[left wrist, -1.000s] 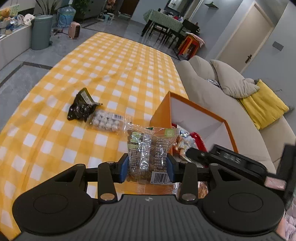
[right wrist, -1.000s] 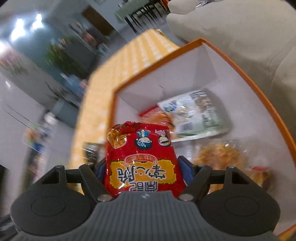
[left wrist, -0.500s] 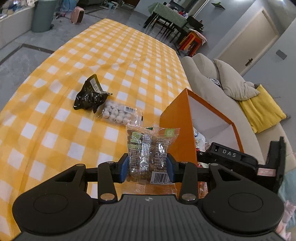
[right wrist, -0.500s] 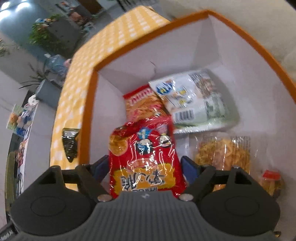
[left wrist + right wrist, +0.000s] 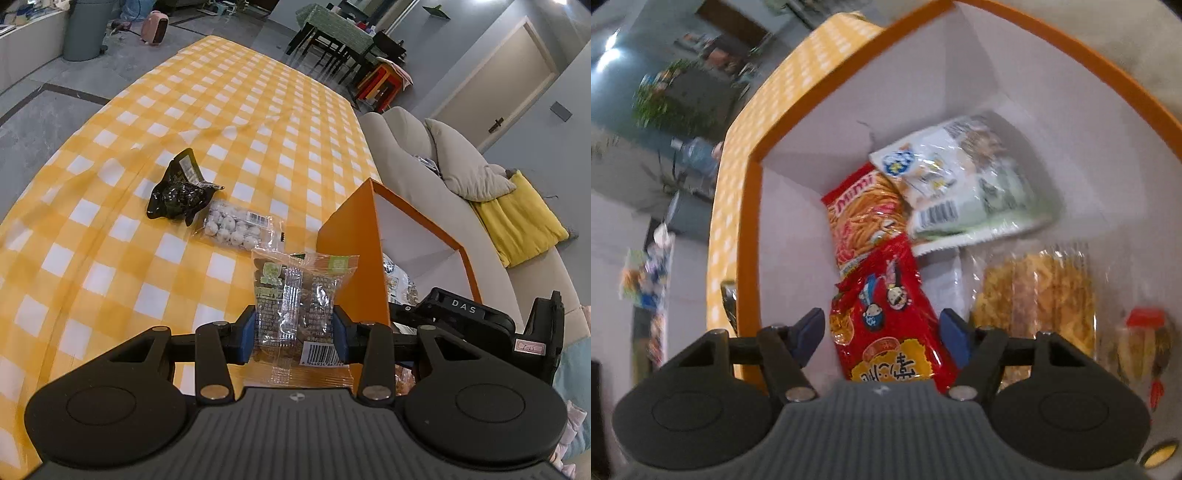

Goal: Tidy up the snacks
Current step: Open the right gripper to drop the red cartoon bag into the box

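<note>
Pinching a clear packet upright, the left gripper sits just outside the box's near-left corner; right gripper jaws spread around a red packet inside.

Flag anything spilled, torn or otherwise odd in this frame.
Nothing stands out. The packets in the orange box look sealed, overlapping loosely. The right claw is open around the red packet; the left claw grips a clear nut packet intact.
</note>
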A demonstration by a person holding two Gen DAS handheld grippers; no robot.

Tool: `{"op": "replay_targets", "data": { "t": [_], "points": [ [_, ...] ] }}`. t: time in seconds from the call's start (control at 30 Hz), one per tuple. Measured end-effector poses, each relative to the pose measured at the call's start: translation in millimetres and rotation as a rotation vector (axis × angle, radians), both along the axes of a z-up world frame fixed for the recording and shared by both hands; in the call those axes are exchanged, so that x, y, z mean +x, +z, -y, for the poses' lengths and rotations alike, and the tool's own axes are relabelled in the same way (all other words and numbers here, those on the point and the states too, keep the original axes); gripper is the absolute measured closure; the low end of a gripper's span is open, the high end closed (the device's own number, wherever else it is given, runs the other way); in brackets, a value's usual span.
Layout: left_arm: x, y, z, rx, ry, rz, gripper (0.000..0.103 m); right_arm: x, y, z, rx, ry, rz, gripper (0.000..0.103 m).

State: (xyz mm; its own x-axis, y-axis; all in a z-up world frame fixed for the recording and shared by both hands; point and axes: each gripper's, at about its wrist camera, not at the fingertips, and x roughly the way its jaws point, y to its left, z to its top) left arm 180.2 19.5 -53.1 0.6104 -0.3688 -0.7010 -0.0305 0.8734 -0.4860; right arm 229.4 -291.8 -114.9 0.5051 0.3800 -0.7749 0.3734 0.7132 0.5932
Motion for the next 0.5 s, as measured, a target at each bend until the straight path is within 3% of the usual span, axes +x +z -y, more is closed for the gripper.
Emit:
{"op": "replay_targets", "data": {
  "t": [0.1, 0.2, 0.5],
  "points": [
    [-0.7, 3.9, 3.0, 0.012, -0.008, 0.010, 0.057, -4.2, 1.6, 7.4, 0.039, -0.012, -0.002, 0.035],
    [-2.4, 10.3, 7.8, 0.023, -0.020, 0.025, 0.057, -10.4, 14.1, 11.2, 0.062, -0.011, 0.060, 0.034],
    [-16.9, 34.5, 29.7, 0.033, -0.085, 0.076, 0.057, -54.6, 95.7, 29.2, -0.062, 0.043, 0.237, 0.004]
  ]
}}
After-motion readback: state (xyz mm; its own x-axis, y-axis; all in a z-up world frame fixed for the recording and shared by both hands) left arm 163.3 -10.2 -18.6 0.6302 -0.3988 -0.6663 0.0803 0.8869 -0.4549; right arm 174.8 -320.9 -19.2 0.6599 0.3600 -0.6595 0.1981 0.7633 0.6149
